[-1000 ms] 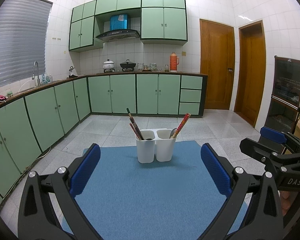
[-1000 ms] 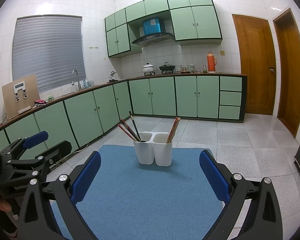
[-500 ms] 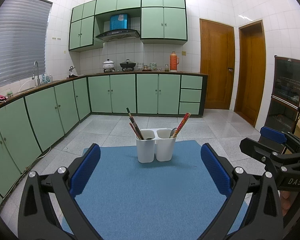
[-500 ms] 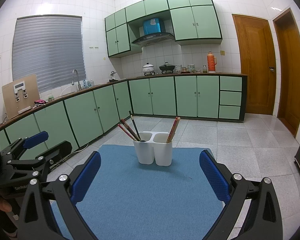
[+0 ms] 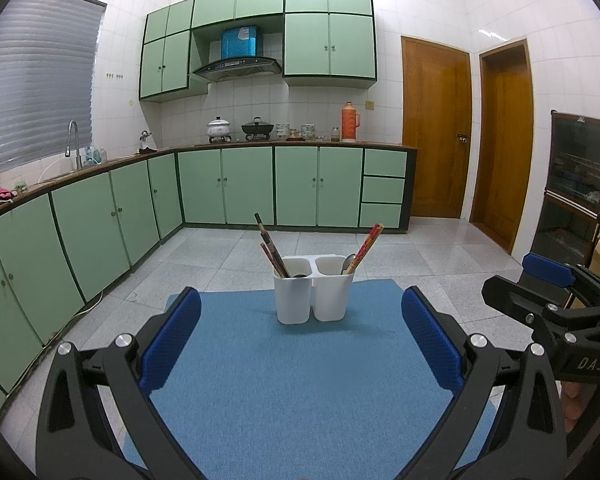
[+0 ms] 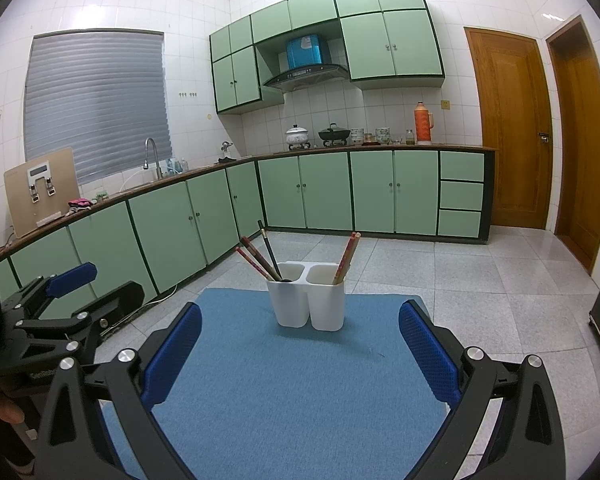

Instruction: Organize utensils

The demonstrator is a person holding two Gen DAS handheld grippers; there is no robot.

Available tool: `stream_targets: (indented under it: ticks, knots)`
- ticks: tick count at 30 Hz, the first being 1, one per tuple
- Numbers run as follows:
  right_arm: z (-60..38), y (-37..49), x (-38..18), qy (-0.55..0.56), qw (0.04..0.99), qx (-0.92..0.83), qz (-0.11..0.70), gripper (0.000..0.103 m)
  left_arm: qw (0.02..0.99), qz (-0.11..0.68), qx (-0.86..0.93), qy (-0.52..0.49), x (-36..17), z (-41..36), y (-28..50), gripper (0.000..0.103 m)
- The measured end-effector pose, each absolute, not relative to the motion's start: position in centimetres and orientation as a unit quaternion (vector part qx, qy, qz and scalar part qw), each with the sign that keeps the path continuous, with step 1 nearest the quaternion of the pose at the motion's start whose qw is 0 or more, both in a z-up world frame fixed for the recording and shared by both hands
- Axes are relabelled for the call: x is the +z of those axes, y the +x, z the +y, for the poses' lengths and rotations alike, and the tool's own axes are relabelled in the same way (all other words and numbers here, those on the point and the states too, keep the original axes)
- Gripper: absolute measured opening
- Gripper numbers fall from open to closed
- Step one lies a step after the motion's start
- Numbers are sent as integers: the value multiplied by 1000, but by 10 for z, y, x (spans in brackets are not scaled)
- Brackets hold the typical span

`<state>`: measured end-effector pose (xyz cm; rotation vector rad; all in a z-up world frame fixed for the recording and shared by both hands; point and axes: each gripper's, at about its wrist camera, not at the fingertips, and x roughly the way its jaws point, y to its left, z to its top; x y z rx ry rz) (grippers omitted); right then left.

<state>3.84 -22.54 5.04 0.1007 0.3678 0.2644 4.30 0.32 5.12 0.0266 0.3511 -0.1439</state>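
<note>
Left wrist view shows nothing has shifted over the last second: the white holder (image 5: 314, 294) stands on the blue surface (image 5: 300, 380), chopsticks (image 5: 272, 249) inside. Left claw (image 5: 300, 340) and right claw (image 6: 300, 340) stay wide, empty; sorting looks done or paused.

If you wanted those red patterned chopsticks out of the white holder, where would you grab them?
Grip the red patterned chopsticks by their exposed upper ends, coming from above. Their lower ends sit inside the white holder, leaning up and to the right.
</note>
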Motion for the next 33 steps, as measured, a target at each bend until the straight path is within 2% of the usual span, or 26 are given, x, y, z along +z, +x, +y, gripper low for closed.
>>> stream_targets:
  ticks: [33]
  knots:
    - [-221, 35, 46, 49, 973, 129, 185, 97, 982, 176, -69, 16, 48, 8, 40, 97]
